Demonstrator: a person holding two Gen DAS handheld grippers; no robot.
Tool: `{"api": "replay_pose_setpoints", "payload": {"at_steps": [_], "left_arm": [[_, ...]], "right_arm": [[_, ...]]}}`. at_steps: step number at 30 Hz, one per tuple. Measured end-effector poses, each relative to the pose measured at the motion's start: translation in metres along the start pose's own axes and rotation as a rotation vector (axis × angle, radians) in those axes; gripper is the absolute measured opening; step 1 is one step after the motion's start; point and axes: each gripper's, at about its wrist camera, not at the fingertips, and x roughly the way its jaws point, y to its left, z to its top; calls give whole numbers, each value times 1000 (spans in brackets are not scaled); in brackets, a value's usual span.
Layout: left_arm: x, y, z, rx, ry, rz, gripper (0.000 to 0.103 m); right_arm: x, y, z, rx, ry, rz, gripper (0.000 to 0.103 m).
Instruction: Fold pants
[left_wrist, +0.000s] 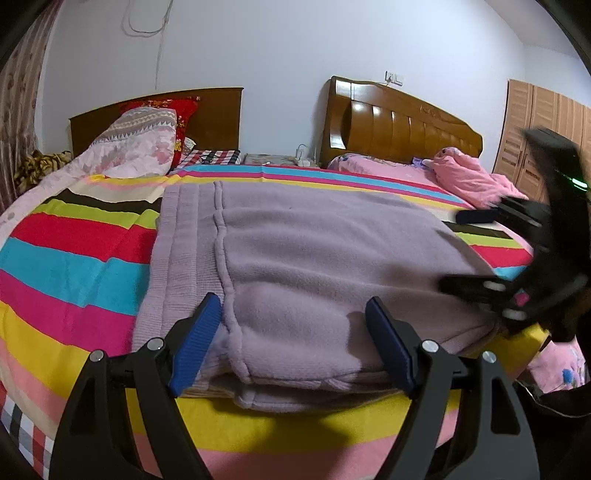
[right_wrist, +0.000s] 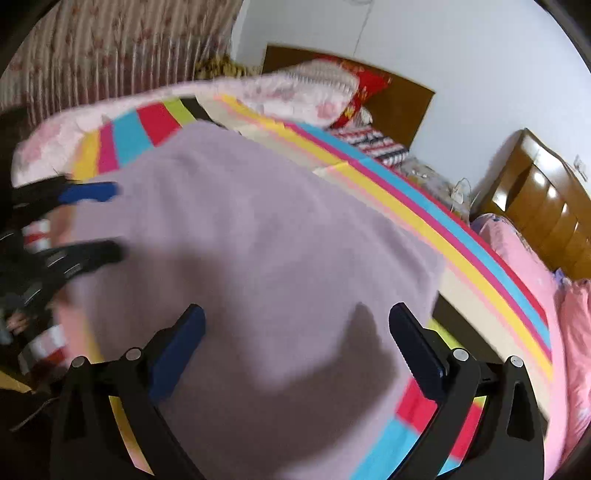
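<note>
The lilac fleece pants (left_wrist: 314, 258) lie folded into a thick rectangle on the striped bedspread (left_wrist: 74, 258), ribbed waistband at the left. My left gripper (left_wrist: 295, 325) is open and empty, its blue pads hovering over the near edge of the pants. My right gripper (right_wrist: 295, 328) is open and empty above the pants (right_wrist: 240, 229). It also shows blurred at the right in the left wrist view (left_wrist: 465, 251). The left gripper appears blurred at the left in the right wrist view (right_wrist: 114, 221).
The bed's near edge (left_wrist: 295, 424) runs below the pants. Pillows and a patterned quilt (left_wrist: 136, 140) lie at the far left. A wooden headboard (left_wrist: 399, 125) and pink bedding (left_wrist: 469, 177) are at the back right. A curtain (right_wrist: 110, 55) hangs behind.
</note>
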Motion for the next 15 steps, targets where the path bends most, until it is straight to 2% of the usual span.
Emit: {"api": "replay_pose_setpoints", "payload": {"at_steps": [2, 3, 4, 6, 8, 10, 12, 15], "left_arm": [[1, -2, 0, 5, -1, 16, 80], [2, -4, 0, 9, 1, 26, 80], [3, -6, 1, 15, 7, 42, 80], [4, -10, 3, 23, 27, 64, 80], [4, -18, 7, 49, 56, 109, 83], [5, -25, 9, 67, 68, 141, 89], [5, -29, 9, 67, 72, 172, 93], [6, -30, 7, 58, 70, 177, 96]], "right_arm": [[-5, -7, -9, 83, -39, -27, 98], [-3, -6, -15, 84, -20, -13, 98], [6, -1, -23, 49, 35, -6, 98], [8, 2, -32, 65, 33, -6, 98], [0, -6, -42, 143, 41, 53, 98], [-5, -7, -49, 151, 70, 124, 98], [-14, -2, -57, 119, 65, 94, 98], [-35, 1, -68, 135, 5, 63, 98]]}}
